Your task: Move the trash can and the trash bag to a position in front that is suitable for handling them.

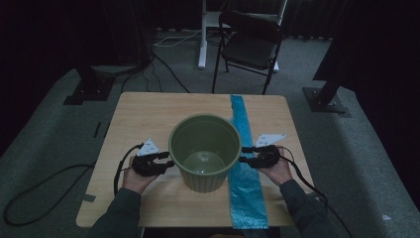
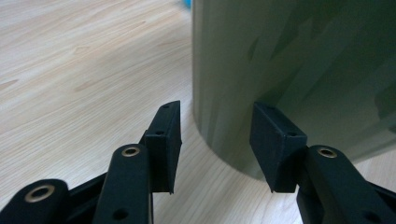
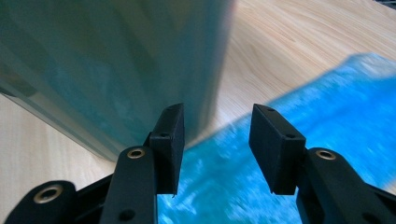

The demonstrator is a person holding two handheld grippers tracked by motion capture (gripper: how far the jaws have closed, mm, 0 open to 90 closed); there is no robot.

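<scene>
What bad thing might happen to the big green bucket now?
The green bucket stands partly on the blue plastic bag, so it might slide or drag the bag if pushed. Both the left gripper and the right gripper are open beside its smooth wall; a lopsided nudge might tip it or shove it across the table.

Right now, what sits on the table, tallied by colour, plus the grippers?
Green: 1, the bin
Blue: 1, the plastic bag
Black: 2, the left gripper and the right gripper, both open
Total: 4
</scene>
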